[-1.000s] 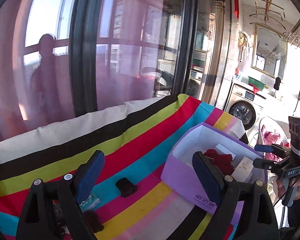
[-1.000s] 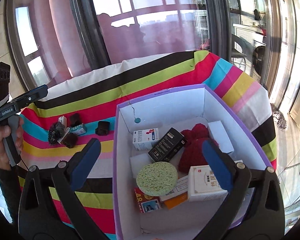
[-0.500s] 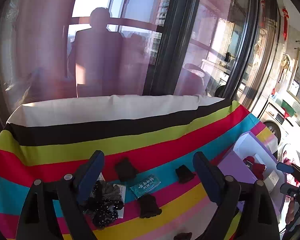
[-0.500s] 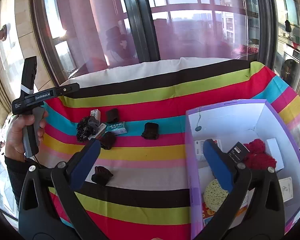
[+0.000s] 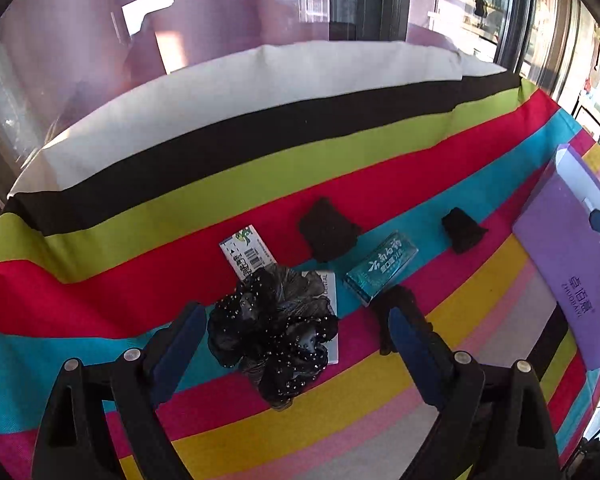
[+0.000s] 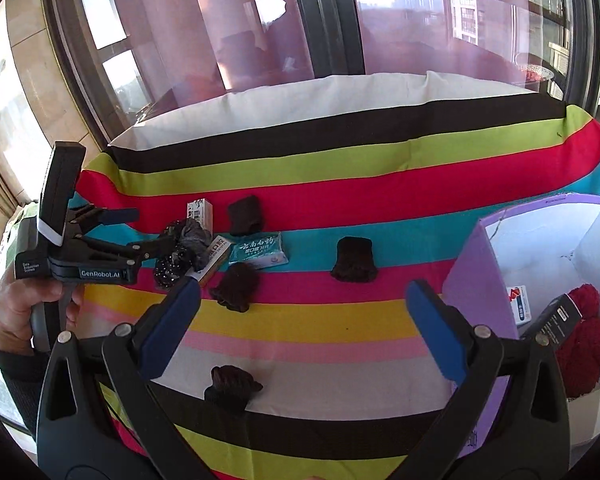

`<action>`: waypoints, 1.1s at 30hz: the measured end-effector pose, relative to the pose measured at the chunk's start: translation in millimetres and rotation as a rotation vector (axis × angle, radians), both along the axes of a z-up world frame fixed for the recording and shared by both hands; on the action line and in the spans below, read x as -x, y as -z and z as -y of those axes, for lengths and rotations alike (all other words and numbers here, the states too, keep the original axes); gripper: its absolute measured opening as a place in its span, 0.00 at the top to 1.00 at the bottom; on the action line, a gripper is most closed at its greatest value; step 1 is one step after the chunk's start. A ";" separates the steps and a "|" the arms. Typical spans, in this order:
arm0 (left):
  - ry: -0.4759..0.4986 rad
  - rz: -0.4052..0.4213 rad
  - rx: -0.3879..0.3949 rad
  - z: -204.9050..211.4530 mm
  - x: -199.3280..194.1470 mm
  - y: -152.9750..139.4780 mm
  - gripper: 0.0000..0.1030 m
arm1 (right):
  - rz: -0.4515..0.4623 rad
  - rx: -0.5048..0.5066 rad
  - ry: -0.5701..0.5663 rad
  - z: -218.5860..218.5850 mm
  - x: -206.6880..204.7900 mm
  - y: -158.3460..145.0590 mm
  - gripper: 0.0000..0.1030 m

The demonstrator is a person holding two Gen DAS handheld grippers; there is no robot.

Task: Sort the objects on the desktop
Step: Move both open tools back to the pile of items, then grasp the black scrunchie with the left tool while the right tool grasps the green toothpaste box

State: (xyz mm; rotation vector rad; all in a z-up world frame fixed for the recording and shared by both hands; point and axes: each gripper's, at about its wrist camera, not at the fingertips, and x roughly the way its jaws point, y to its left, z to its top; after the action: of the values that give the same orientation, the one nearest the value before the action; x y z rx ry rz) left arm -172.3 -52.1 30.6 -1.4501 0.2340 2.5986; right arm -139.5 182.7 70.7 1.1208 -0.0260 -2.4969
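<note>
Left gripper [image 5: 292, 344] wide open, straddling black scrunchie [image 5: 272, 332]

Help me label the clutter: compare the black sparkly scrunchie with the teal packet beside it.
The scrunchie is black, ruffled and speckled with glitter; the teal packet is flat, glossy and printed with white characters. The scrunchie lies on top of a white box; the packet lies on the striped cloth. Both remain outside the purple box.

Left gripper [image 6: 130, 230]: black frame; blue pads; white band; "GenRobot.AI" lettering
Right gripper [image 6: 304, 332]: black arms; silver screws; blue pads
Left hand [image 6: 18, 310]: bare skin; black sleeve
</note>
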 end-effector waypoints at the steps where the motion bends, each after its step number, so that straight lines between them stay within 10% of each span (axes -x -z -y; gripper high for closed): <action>1: 0.002 0.017 0.020 -1.2 2.3 6.1 0.09 | 0.013 0.000 -0.002 5.7 5.8 4.2 0.01; 11: 0.018 0.145 0.095 0.2 12.1 51.1 0.11 | 0.101 -0.065 -0.047 56.2 46.8 36.9 0.01; 15: -0.010 0.186 0.090 10.0 13.9 60.9 0.37 | 0.122 -0.113 -0.063 74.1 59.9 52.0 0.01; 21: -0.063 0.138 0.023 30.4 8.3 45.6 0.61 | 0.157 -0.182 -0.098 99.0 74.1 78.2 0.01; 33: -0.088 0.064 0.000 35.3 -7.6 17.0 0.64 | 0.207 -0.254 -0.107 122.2 94.1 115.0 0.01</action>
State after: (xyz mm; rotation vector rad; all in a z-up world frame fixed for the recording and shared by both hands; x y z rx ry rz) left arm -164.7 -87.4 13.5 -1.5748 0.1664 2.6141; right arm -233.6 60.5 -44.2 1.4390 0.2929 -2.3271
